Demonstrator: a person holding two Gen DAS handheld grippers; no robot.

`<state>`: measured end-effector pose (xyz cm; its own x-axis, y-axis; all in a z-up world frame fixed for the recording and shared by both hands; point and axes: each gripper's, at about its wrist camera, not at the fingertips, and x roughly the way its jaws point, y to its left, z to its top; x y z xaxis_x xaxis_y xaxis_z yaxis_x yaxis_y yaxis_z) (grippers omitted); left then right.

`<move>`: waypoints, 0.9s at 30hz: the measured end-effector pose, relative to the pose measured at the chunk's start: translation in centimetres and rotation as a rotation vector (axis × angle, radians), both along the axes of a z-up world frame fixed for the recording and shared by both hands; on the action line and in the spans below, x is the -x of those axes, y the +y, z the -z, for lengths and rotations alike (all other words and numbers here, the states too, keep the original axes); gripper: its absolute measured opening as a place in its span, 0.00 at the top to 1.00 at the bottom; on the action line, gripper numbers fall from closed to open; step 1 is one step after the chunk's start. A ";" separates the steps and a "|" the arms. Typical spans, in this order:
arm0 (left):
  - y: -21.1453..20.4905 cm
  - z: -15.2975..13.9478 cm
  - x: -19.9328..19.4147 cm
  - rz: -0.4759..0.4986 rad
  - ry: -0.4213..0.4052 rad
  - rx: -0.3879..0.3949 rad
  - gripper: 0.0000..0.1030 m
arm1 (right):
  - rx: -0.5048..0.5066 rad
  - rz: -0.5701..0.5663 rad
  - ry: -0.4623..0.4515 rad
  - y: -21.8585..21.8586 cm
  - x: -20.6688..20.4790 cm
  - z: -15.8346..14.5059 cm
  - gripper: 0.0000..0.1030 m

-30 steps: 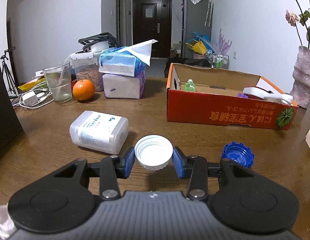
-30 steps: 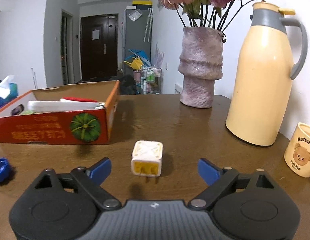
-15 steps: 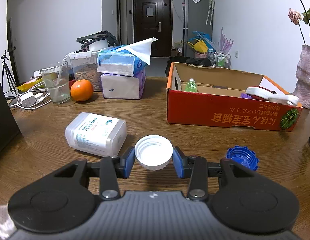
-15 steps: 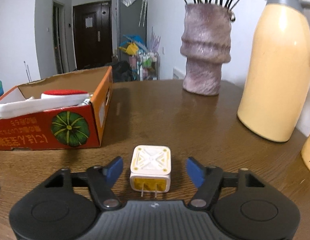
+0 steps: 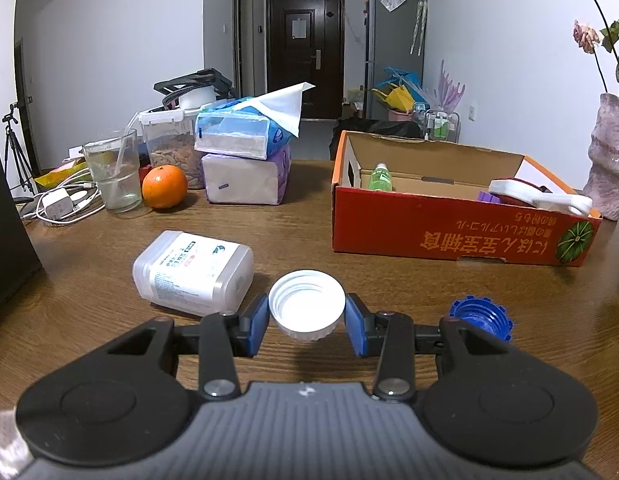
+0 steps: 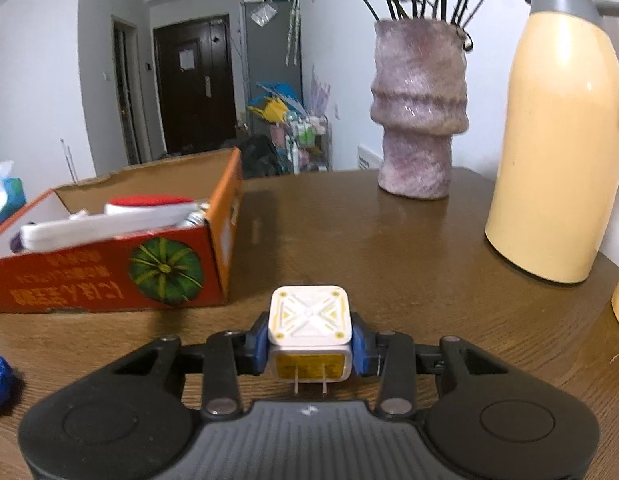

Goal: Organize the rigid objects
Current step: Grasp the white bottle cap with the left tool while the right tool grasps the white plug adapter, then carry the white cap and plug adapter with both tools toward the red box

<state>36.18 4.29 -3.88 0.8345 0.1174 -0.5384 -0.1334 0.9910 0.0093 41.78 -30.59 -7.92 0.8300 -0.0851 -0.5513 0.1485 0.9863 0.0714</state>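
We see left gripper [image 5: 306, 322] jaws pinching white cap [image 5: 306, 310]; right gripper [image 6: 309, 344] jaws pinching plug adapter [image 6: 309, 330], cardboard box [image 6: 109, 280] at frame left.

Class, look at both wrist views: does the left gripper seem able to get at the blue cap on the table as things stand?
Probably not yet. The blue cap lies close on bare table, nothing blocking it, but the left gripper is shut on the white cap and must release that first.
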 end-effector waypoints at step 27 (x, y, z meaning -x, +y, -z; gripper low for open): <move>-5.2 -3.7 -1.4 0.086 -0.102 0.050 0.60 | -0.048 -0.151 -0.199 6.9 3.8 -5.5 0.63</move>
